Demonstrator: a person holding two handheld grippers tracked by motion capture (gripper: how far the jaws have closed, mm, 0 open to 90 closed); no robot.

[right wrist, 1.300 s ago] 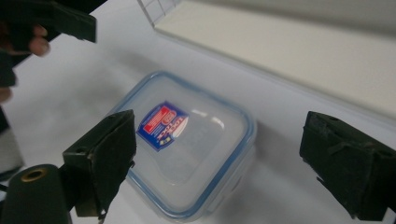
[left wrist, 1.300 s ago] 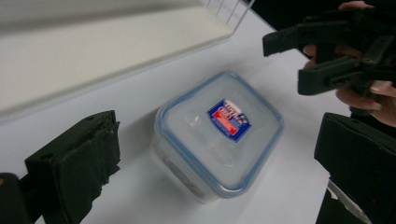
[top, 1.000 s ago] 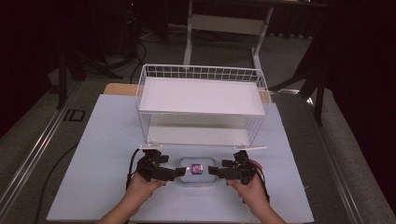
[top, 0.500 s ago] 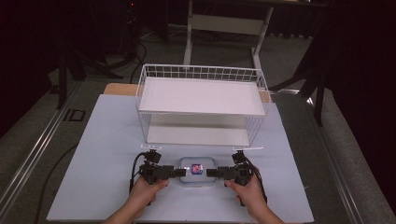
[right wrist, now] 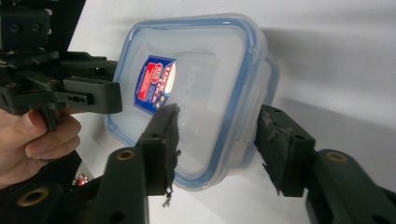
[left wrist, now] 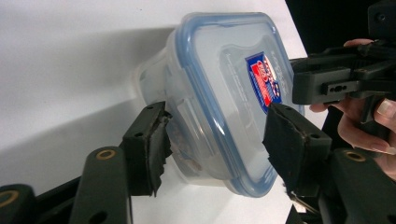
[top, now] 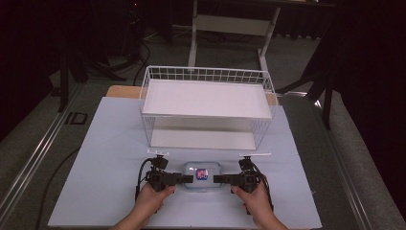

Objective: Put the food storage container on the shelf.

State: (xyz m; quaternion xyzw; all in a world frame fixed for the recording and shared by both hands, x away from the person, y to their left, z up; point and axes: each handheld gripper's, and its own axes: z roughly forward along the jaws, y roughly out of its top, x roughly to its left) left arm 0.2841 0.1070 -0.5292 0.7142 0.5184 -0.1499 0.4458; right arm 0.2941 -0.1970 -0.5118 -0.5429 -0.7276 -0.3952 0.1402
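Container: a clear plastic box (top: 202, 174) with a blue-rimmed snap lid and a red and blue label lies on the table (top: 105, 143), near its front edge, between the two grippers and in front of the wire rack.
Left gripper: the left gripper (top: 186, 178) is held in the person's left hand (top: 152, 199) and points in at the container's left end. In the left gripper view its fingers (left wrist: 148, 144) stand wide apart, one on either side of the box's end over the lid's latch. Whether the pads touch the plastic cannot be told.
Right gripper: the right gripper (top: 218, 179), in the right hand (top: 253, 200), points in at the container's right end. In the right gripper view its fingers (right wrist: 164, 140) are also spread wide, straddling that end of the box without closing on it.
Rack: a white wire rack (top: 207, 108) with two shelves stands behind the container, well apart from it.
Table: covered by a pale blue sheet.
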